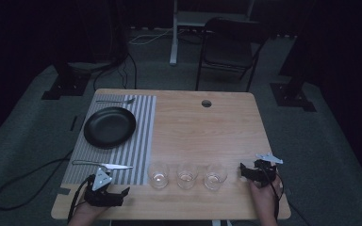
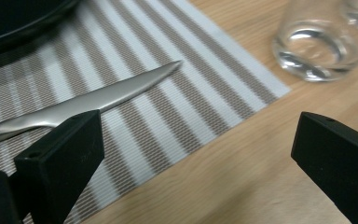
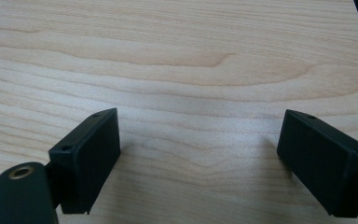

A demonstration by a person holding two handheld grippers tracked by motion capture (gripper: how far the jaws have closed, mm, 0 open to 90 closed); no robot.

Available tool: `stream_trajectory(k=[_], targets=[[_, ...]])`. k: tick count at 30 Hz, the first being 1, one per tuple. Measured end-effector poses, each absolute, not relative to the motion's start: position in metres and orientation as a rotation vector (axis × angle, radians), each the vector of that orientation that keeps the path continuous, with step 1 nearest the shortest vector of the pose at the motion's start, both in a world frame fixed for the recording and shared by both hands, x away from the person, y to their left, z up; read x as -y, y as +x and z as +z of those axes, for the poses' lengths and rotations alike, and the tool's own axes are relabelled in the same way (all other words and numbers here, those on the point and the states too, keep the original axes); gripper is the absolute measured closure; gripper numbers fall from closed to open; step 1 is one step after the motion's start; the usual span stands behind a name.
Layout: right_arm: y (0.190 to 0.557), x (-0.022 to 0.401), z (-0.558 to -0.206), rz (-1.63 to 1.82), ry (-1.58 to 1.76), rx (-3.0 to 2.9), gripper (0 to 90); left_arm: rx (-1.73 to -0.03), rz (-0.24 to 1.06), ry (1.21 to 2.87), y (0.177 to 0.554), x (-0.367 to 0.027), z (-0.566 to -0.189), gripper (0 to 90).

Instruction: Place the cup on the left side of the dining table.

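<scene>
- Near the front left corner of the pale wooden surface (image 1: pixel 207 127), my left tool (image 1: pixel 122 192) hangs low, its two black jaws spread wide with nothing between them.
- Seen from the left gripper view, my left tool (image 2: pixel 196 158) points across the front edge of the grey-and-white striped placemat (image 2: pixel 177 93), where mat gives way to bare wood.
- Just beyond its left jaw lies the slim silver metal table knife (image 2: pixel 98 98), flat on the placemat, untouched, its tip aimed toward the glasses.
- From the high view, that knife (image 1: pixel 104 165) sits along the near edge of the placemat (image 1: pixel 141 127), just beyond my left tool.
- Farther back on the mat rests the round black plate (image 1: pixel 109 127), and beyond it a silver fork (image 1: pixel 115 100) lies near the far edge.
- Three short clear glass tumblers stand in a row to the right of the mat: the left tumbler (image 1: pixel 158 174), the middle tumbler (image 1: pixel 186 175), the right tumbler (image 1: pixel 215 176).
- My right tool (image 1: pixel 242 171) rests near the front right corner, just right of the tumblers, its jaws wide apart over bare wood and holding nothing.
</scene>
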State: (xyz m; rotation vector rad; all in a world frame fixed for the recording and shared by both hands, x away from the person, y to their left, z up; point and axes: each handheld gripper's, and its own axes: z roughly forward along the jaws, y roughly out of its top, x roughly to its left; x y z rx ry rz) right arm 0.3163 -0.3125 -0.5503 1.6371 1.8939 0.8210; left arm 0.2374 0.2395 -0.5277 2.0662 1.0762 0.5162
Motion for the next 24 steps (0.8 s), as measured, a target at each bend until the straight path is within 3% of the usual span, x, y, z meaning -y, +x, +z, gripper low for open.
stream_trajectory(k=[24], targets=[[0.316,0.312,-0.55,0.821,1.637,-1.894,12.7,-0.895,0.42,2.07,0.24,-0.195,-0.526,3.0]])
